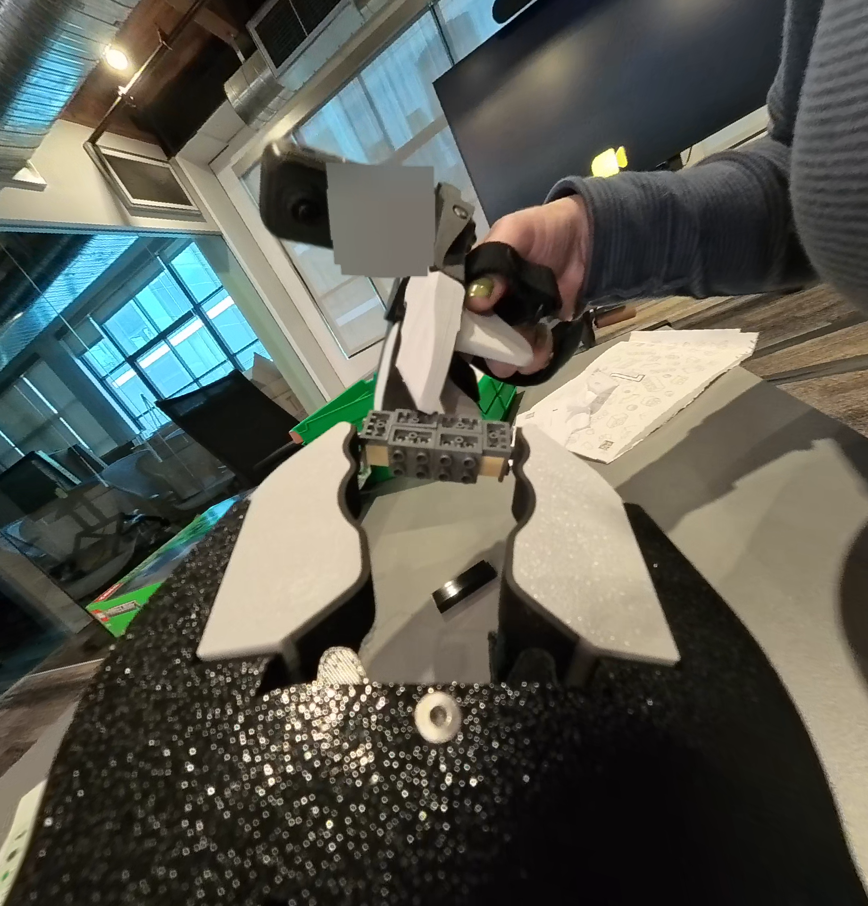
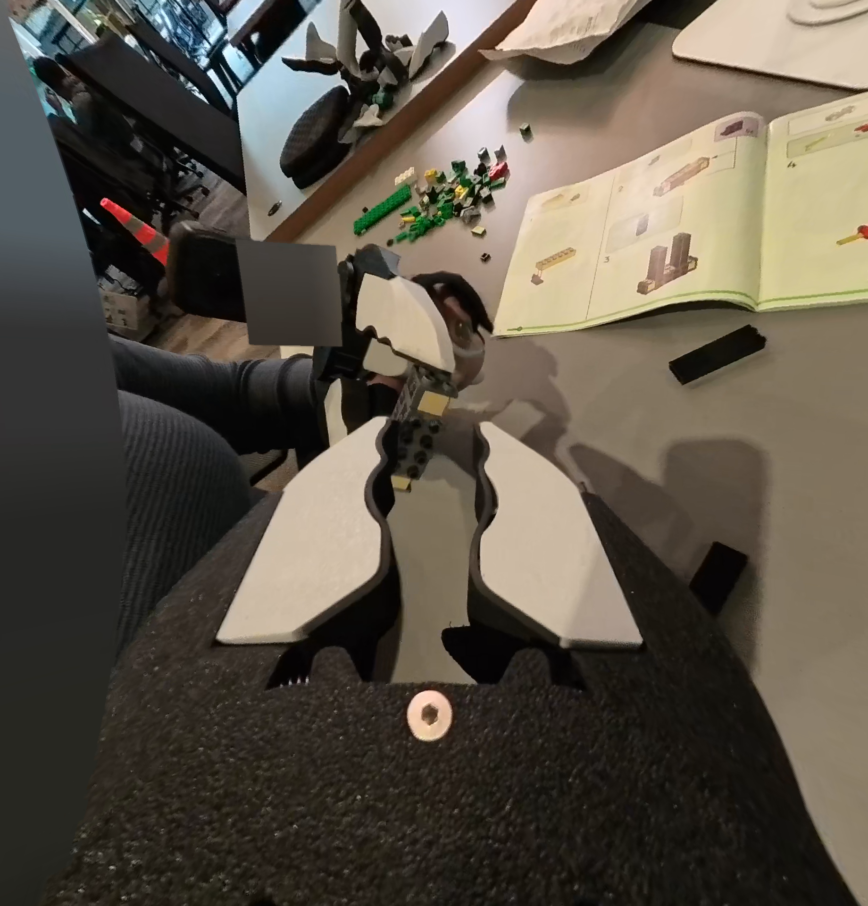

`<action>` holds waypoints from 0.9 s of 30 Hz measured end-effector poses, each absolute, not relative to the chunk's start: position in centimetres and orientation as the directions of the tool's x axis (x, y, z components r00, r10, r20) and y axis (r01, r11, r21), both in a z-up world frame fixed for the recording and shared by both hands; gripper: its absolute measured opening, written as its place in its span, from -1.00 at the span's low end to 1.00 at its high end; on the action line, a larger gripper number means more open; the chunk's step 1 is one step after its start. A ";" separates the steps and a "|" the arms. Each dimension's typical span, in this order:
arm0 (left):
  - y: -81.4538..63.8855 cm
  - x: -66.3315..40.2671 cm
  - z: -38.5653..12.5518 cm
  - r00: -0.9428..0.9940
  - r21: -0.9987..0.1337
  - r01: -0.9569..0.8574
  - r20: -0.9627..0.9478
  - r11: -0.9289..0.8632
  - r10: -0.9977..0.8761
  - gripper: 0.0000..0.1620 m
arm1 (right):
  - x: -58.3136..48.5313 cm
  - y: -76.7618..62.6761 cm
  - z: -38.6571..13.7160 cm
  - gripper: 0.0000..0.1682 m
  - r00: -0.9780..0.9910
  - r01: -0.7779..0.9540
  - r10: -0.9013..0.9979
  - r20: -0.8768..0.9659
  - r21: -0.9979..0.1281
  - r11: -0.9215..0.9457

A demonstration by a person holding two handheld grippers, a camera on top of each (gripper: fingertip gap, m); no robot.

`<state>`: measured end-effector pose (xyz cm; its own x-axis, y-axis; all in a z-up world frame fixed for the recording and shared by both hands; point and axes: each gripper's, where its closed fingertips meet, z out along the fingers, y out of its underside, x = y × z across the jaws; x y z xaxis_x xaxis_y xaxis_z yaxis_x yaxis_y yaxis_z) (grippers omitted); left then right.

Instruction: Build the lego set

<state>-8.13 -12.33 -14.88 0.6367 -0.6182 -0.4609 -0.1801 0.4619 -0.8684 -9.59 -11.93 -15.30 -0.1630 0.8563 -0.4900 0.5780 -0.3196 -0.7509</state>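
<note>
A dark grey lego assembly (image 1: pixel 434 451) with tan end pieces hangs above the grey table (image 1: pixel 716 515). My left gripper (image 1: pixel 436 453) is shut on it, one fingertip on each tan end. My right gripper (image 2: pixel 432 441) is open. The assembly's lower end (image 2: pixel 415 451) lies between its fingertips, close to the left finger (image 2: pixel 334 515), with a gap to the right one. In the left wrist view the right gripper (image 1: pixel 437 399) comes down onto the assembly's top, held by a person's hand (image 1: pixel 535 255). In the right wrist view the left gripper (image 2: pixel 422 382) holds the assembly's upper part.
An open instruction booklet (image 2: pixel 692 220) lies at the right. A pile of loose bricks (image 2: pixel 442 196) with a long green plate (image 2: pixel 383 208) lies beyond. A long black plate (image 2: pixel 716 353) and a black piece (image 2: pixel 719 576) lie on the table. A green bin (image 1: pixel 334 421) and the set's box (image 1: pixel 143 578) stand at the left. Less than 4 cm separates the two grippers' tips.
</note>
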 end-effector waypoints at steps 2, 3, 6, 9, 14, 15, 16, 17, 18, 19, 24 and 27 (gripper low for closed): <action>-12.3 -8.1 -14.9 0.638 -0.865 -0.187 -0.468 0.466 -0.611 -0.26 | -9.6 -12.2 -15.5 -0.65 -0.165 0.588 0.828 -0.536 -0.727 -0.354; -12.3 -8.1 -14.9 0.638 -0.863 -0.190 -0.471 0.469 -0.609 -0.26 | -9.6 -12.3 -15.5 -0.66 -0.168 0.591 0.813 -0.557 -0.717 -0.369; -12.4 -8.1 -14.8 0.640 -0.862 -0.188 -0.471 0.471 -0.607 -0.26 | -9.8 -12.6 -15.4 -0.72 -0.183 0.582 0.777 -0.602 -0.703 -0.408; -12.4 -8.2 -14.7 0.641 -0.865 -0.178 -0.464 0.469 -0.611 -0.26 | -10.0 -12.4 -15.1 -0.76 -0.191 0.563 0.759 -0.622 -0.703 -0.435; -12.4 -8.2 -14.7 0.641 -0.867 -0.174 -0.459 0.466 -0.615 -0.26 | -9.9 -12.4 -15.0 -0.79 -0.199 0.562 0.776 -0.599 -0.718 -0.410; -12.4 -8.2 -14.7 0.640 -0.867 -0.174 -0.459 0.466 -0.616 -0.26 | -9.9 -12.4 -15.0 -0.79 -0.200 0.562 0.777 -0.596 -0.720 -0.407; -12.4 -8.2 -14.7 0.640 -0.867 -0.174 -0.459 0.466 -0.616 -0.26 | -9.9 -12.4 -15.0 -0.79 -0.200 0.562 0.778 -0.596 -0.720 -0.407; -12.4 -8.2 -14.7 0.640 -0.868 -0.174 -0.459 0.466 -0.616 -0.26 | -9.9 -12.4 -15.0 -0.79 -0.199 0.562 0.779 -0.594 -0.721 -0.406; -12.4 -8.2 -14.7 0.641 -0.868 -0.175 -0.459 0.466 -0.615 -0.26 | -9.9 -12.4 -15.0 -0.79 -0.199 0.561 0.781 -0.592 -0.722 -0.404; -12.4 -8.2 -14.7 0.640 -0.867 -0.175 -0.460 0.466 -0.615 -0.26 | -9.9 -12.4 -15.0 -0.79 -0.200 0.561 0.784 -0.588 -0.724 -0.401; -12.4 -8.1 -14.7 0.640 -0.867 -0.176 -0.460 0.466 -0.615 -0.26 | -9.9 -12.4 -15.1 -0.79 -0.200 0.561 0.802 -0.562 -0.737 -0.376; -12.4 -8.1 -14.8 0.638 -0.868 -0.177 -0.461 0.464 -0.617 -0.26 | -9.8 -12.4 -15.2 -0.79 -0.201 0.563 0.808 -0.554 -0.740 -0.367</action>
<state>-8.07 -12.37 -14.80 0.6375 -0.6174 -0.4608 -0.1773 0.4644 -0.8677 -9.77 -12.43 -15.16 -0.2007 0.8082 -0.5537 0.5634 -0.3671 -0.7401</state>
